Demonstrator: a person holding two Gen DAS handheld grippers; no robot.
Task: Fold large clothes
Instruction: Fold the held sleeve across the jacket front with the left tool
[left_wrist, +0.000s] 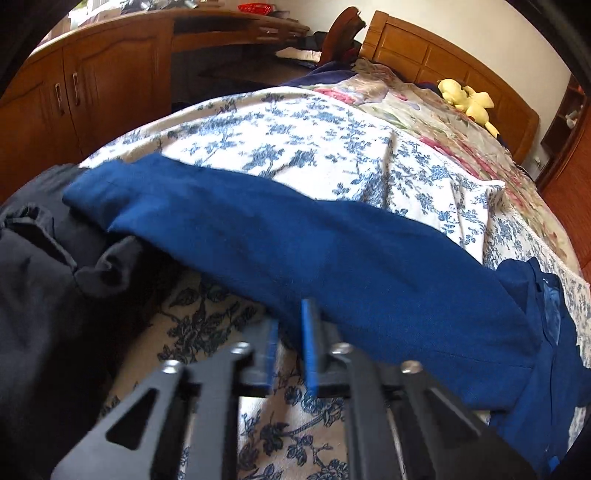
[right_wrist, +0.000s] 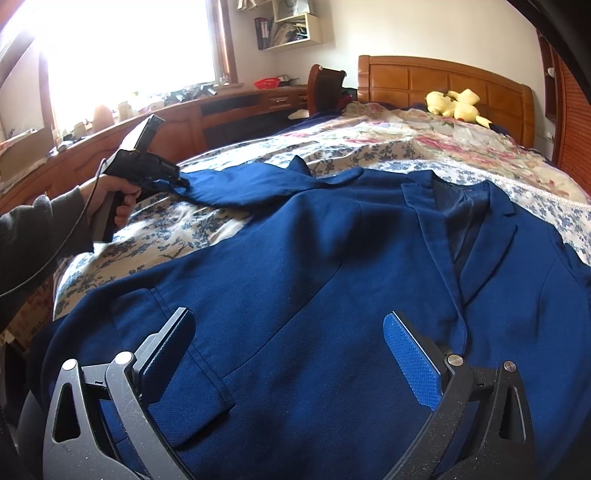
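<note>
A deep-blue woven blazer (right_wrist: 314, 266) lay front-up and nearly flat across a bed with a blue-and-white floral cover (right_wrist: 177, 229), collar toward the far wooden headboard (right_wrist: 443, 85). Folding had barely begun: the body was unfolded, and one long sleeve (left_wrist: 295, 236) stretched out to the left. The left gripper (left_wrist: 290, 332) had its jaws drawn nearly together at the sleeve's edge; whether they pinched cloth could not be told. The right gripper (right_wrist: 291, 350) hovered over the near hem, jaws wide and empty. No label or writing was legible.
</note>
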